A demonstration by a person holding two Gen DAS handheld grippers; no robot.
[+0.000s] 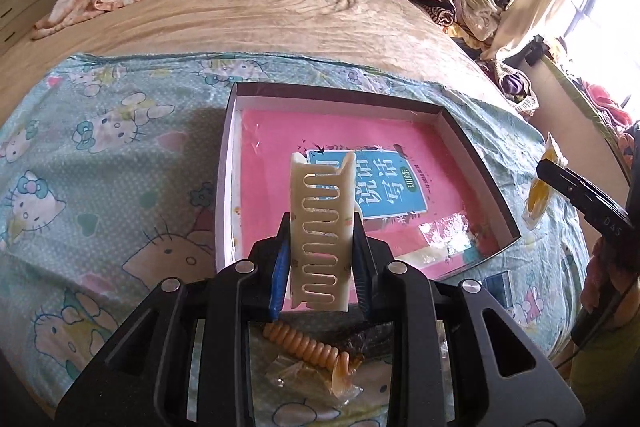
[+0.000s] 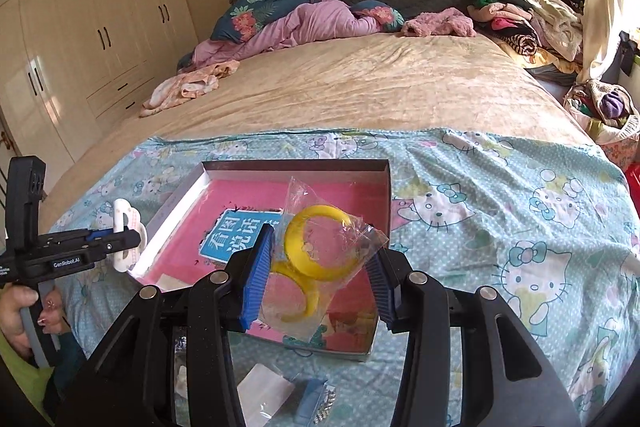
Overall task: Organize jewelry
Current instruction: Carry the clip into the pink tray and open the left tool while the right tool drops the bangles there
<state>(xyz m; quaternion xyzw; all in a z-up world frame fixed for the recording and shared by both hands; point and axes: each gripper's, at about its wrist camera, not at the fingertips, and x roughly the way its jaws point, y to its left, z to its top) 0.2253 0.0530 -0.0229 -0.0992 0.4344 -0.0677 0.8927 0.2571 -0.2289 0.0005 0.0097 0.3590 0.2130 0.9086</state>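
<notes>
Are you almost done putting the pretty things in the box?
Not yet. The shallow open box holds only a pink book. The left gripper holds a cream hair claw, the right gripper bagged yellow rings. An orange coil tie waits outside.

My left gripper (image 1: pixel 320 259) and right gripper (image 2: pixel 320 275) are black plastic frames with round silver screws and ribbed blue pads (image 2: pixel 256 267) lining the jaws. White "GenRobot.AI" lettering marks the left one's side. My left hand (image 2: pixel 18 311) shows bare skin above a lime-green sleeve.
</notes>
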